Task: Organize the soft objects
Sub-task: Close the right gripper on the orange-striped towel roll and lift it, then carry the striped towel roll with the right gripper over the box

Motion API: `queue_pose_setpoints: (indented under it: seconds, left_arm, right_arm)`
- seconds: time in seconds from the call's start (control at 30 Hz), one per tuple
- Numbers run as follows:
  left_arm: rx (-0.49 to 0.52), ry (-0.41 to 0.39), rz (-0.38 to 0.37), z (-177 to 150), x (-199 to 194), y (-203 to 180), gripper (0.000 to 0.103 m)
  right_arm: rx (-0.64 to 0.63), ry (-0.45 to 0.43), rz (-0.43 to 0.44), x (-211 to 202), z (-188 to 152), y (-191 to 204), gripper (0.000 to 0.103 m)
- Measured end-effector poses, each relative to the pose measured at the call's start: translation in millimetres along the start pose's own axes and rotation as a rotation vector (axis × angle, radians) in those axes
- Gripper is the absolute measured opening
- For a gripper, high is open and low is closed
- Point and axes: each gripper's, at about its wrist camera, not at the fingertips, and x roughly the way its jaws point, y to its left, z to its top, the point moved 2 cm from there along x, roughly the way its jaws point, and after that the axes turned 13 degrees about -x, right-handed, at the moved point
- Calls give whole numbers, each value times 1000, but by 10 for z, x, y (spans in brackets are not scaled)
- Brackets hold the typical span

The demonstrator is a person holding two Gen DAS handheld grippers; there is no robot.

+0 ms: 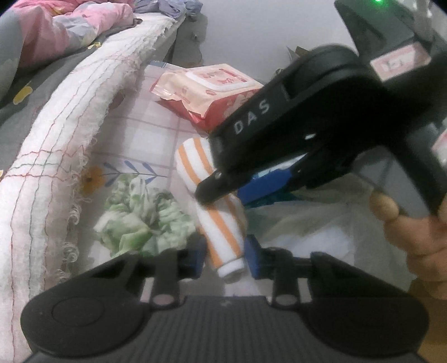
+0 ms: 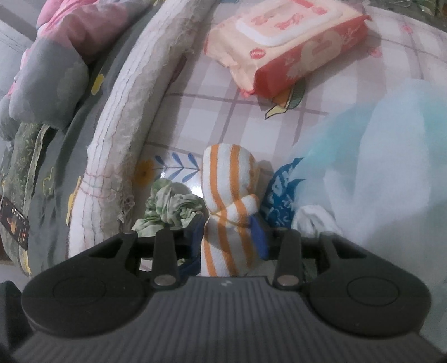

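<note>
Both grippers, left gripper point(image 1: 225, 255) at the near end and right gripper point(image 2: 227, 234) mid-length, we note closed on the striped towel roll point(image 1: 208, 178), whose long axis lies across the checked sheet point(image 2: 223, 111).

Checked pink-and-white tablecloth point(image 2: 212, 111) with printed flowers and leaves covers the surface, glare spot near the middle of the right wrist view. Left of it a bed edge: frayed white quilted mattress pad point(image 1: 69, 134) with coloured stitch lines, grey sheet point(image 1: 16, 117) with yellow shapes on top. Rumpled pink-and-grey duvet point(image 1: 64, 25) further back, bundled grey-blue clothes point(image 1: 178, 8) at the far end. Plain pale grey wall point(image 1: 265, 30) behind. Lighting dim, soft, indoor.
</note>
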Motion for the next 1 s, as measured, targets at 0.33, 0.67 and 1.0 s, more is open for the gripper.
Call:
queue_pose_setpoints:
  seconds: [0.33,0.67,1.0]
  left_arm:
    - [50,-98,-9,-52,-435,-65,26]
    - [190,-227,-52,-426,-1322,-433,26]
    - [333,-180,-260,-926,-1506,-1508,27]
  right_arm:
    - [27,-83,99,-246,-125,47,31]
    - [-6,-310,230,-1147,-763,338,30]
    - [82,-478,184,-2249,-1898,-322,30]
